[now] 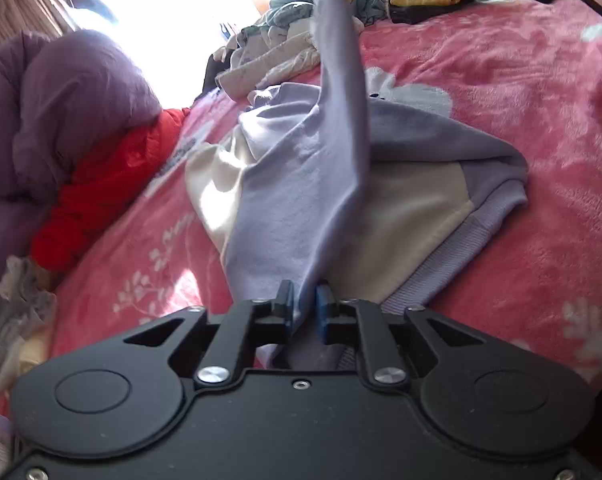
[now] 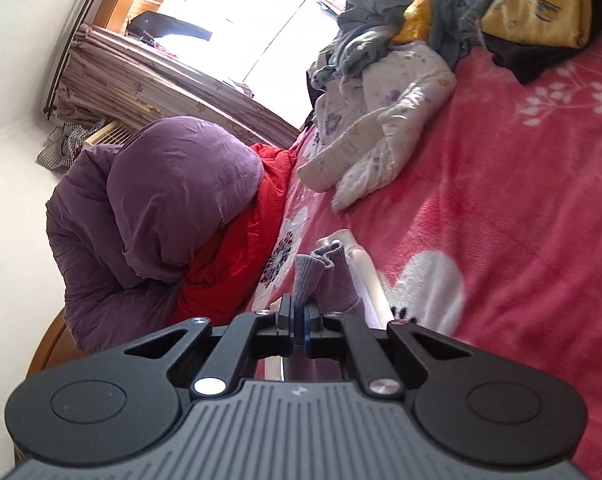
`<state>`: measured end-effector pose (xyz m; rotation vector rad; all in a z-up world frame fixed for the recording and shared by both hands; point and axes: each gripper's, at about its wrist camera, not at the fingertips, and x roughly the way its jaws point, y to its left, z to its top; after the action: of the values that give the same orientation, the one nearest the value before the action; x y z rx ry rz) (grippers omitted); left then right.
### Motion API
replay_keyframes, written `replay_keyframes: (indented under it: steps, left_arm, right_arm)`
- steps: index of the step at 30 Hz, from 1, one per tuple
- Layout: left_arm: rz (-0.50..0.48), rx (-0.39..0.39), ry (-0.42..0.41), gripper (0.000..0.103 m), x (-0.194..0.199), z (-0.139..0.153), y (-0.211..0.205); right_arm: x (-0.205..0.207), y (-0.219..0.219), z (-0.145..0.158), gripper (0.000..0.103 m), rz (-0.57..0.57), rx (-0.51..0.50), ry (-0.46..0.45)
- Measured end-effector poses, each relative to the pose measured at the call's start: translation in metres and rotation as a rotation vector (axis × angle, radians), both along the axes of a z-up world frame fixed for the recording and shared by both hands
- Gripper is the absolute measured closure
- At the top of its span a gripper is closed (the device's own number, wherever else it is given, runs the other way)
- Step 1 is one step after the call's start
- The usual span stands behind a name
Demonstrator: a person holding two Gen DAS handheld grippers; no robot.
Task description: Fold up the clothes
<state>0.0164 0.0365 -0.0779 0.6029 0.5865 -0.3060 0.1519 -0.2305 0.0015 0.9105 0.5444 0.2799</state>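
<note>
On fleecy pink blanket (image 1: 501, 100) | left tongs (image 1: 306, 304) pinch soft lilac sweatshirt (image 1: 293, 184) | right tongs (image 2: 299, 318) pinch ribbed cuff (image 2: 325, 276)

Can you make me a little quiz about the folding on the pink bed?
1. True or false: the left hand-held gripper is shut on the lilac and cream sweatshirt.
2. What does the right hand-held gripper pinch: (a) the ribbed lilac cuff, (b) the red padded quilt, (c) the yellow cloth?
3. Fill in: the sweatshirt lies on a pink fleece blanket with white ____.

Key: 1 true; 2 a; 3 flowers.
</note>
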Motion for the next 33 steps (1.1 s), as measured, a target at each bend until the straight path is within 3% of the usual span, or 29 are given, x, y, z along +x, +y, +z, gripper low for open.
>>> replay_keyframes:
  steps: [4, 9, 21, 33]
  left_arm:
    - [0.011, -0.088, 0.039, 0.098, 0.006, 0.004, 0.010]
    - [0.051, -0.252, 0.111, 0.099, 0.011, 0.012, 0.028]
    - [0.192, -0.624, 0.303, 0.100, 0.034, 0.012, 0.074]
    - [0.220, -0.733, 0.360, 0.100, 0.039, 0.010, 0.087]
  right_arm:
    - [0.018, 0.028, 0.023, 0.097, 0.028, -0.074, -0.019]
    - [0.044, 0.064, 0.039, 0.097, 0.053, -0.166, -0.021]
    - [0.107, 0.143, 0.020, 0.097, 0.126, -0.332, 0.042]
    - [0.149, 0.182, -0.009, 0.097, 0.184, -0.421, 0.113]
